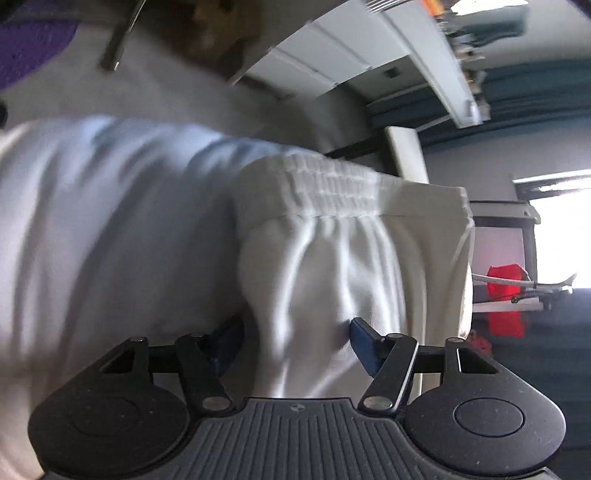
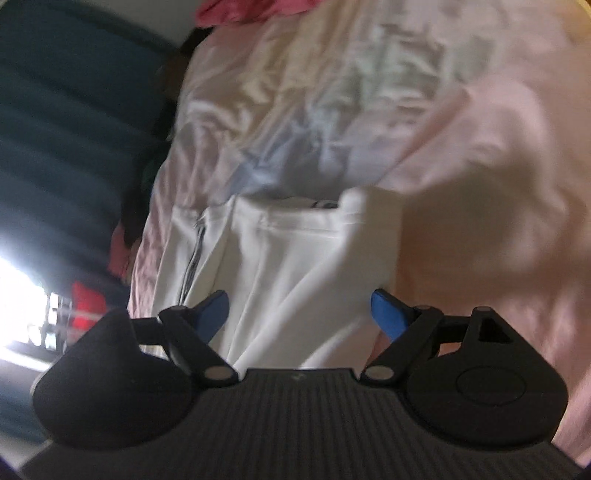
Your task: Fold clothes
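Note:
White trousers with a gathered elastic waistband (image 1: pixel 332 192) fill the left wrist view, blurred by motion. My left gripper (image 1: pixel 295 343) has its blue fingers spread wide, with a fold of the white cloth (image 1: pixel 317 295) bunched between them. In the right wrist view the same white garment (image 2: pixel 295 266), with a dark striped side seam (image 2: pixel 194 258), lies on a pink bedsheet (image 2: pixel 480 166). My right gripper (image 2: pixel 299 314) also has its blue fingers wide apart, with the cloth running between them.
A crumpled pale printed cloth (image 2: pixel 332 92) lies beyond the trousers on the bed. A pink garment (image 2: pixel 236 11) sits at the far edge. Dark teal curtains (image 2: pixel 66 129) hang at the left. White shelves (image 1: pixel 332 55) and a red item (image 1: pixel 506 295) show beyond the left gripper.

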`<state>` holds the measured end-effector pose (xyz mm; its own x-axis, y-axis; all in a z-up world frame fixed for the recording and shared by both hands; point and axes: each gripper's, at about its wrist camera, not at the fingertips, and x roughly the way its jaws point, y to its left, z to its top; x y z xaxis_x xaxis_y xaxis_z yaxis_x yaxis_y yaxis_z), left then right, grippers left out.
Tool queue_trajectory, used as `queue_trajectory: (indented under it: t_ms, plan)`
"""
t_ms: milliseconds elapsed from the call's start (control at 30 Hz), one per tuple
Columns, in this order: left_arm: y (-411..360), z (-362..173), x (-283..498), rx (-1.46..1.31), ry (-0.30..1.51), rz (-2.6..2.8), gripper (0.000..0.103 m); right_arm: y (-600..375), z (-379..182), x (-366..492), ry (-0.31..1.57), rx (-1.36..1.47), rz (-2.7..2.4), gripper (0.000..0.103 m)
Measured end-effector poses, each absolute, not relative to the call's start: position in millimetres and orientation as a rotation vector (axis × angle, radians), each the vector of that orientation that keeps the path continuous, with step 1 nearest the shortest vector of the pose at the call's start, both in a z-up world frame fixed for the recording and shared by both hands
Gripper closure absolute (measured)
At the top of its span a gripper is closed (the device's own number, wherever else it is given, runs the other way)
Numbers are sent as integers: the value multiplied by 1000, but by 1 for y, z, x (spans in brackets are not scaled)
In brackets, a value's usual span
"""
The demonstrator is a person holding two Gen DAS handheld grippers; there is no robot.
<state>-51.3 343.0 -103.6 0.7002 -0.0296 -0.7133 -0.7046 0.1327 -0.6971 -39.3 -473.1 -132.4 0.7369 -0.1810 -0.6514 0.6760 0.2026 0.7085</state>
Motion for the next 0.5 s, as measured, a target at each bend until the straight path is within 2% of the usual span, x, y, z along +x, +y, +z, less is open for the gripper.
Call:
queue_trajectory:
  t_ms: [33,100,133,167,233,300,400,500]
  plan:
    - [344,-105,-52,-1374,670,549,41,-472,-133,-40,476,1233,-656,24]
    - [343,-103,-53,-1360,668,542,44,-474,-137,-41,467,1244,-707,26]
    - [343,-102,-52,-1348,664,541,50,-475,-139,-41,464,1250,-733,32]
    - [341,-99,-52,-1336,655,535,54,-476,-141,-44,460,1259,-773,33]
    - [339,-96,-50,-1320,634,519,69,-477,-141,-52,438,1257,-867,34]
    - [337,-93,-50,-1312,617,507,75,-474,-139,-60,411,1236,-931,34]
    - [333,-91,-50,-1306,612,499,75,-473,-139,-62,400,1224,-929,34]
    - [336,-101,-47,-1324,652,507,63,-478,-153,-50,449,1289,-887,34]
